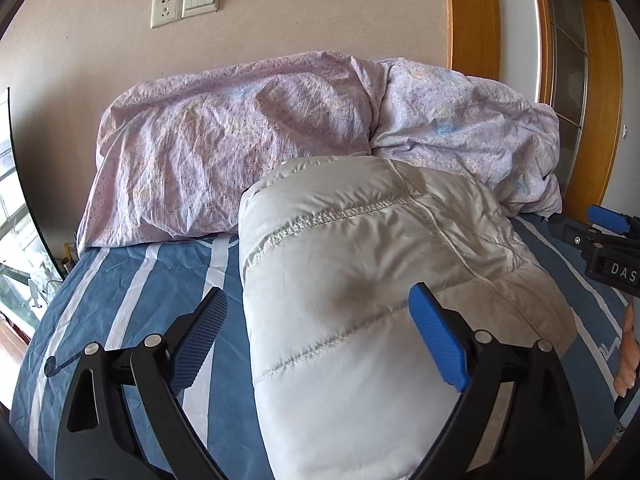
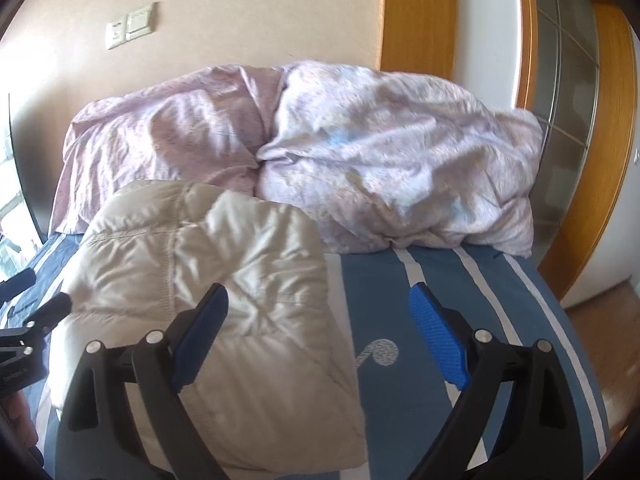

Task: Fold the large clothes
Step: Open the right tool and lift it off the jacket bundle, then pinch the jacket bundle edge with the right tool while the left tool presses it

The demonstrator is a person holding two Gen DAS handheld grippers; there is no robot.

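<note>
From the left wrist, the folded white padded jacket lies on the striped blue bed sheet, its long axis running from the camera toward the crumpled pink duvet at the wall. The left gripper hangs above its near end, jaws wide, nothing between the pads. The right gripper shows at the right edge.

From the right wrist, the jacket sits left of centre, its length again pointing toward the duvet. The right gripper has its jaws spread wide and empty above the jacket's right edge and the sheet.
</note>
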